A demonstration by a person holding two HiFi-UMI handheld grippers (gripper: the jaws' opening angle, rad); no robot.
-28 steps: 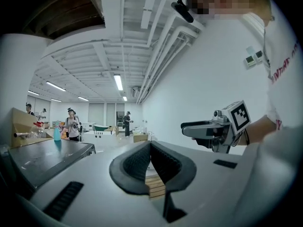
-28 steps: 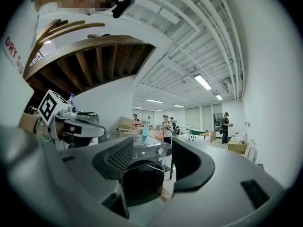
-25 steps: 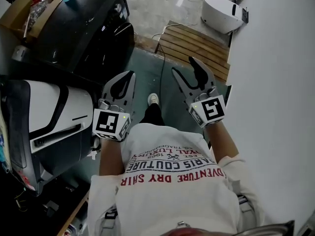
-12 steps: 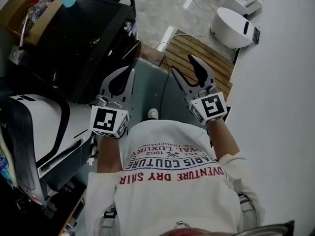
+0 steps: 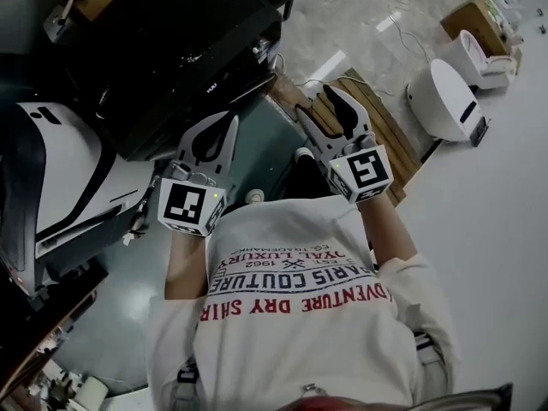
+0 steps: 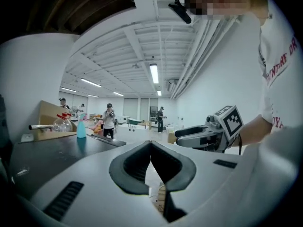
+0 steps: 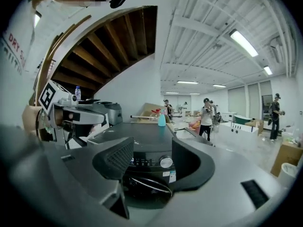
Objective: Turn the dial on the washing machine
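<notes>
1. Farthest left in the head view, a white appliance (image 5: 60, 169) stands just beside a black washer (image 5: 171, 41), which is ahead and to the left of the person.
2. Next, the left gripper (image 5: 224, 127) is held out near the washer's front corner, not touching it. In the left gripper view its jaws meet at the tips, with nothing between them.
3. Beside it and apart from it, the right gripper (image 5: 323, 103) is held out above a wooden slat board (image 5: 385, 139) that lies on the floor. Its jaws stand wide apart and grip nothing.
4. Through that gap, the right gripper view shows the washer's front, well apart from the jaws. The silver dial (image 7: 165, 162) sits toward the right of the control panel, with the round door (image 7: 147, 183) below it. A blue spray bottle (image 7: 162, 119) stands at the far edge of the washer's top.
5. Far right in the head view, a white round-topped machine (image 5: 445, 101) sits on the floor, well apart from both grippers.
</notes>
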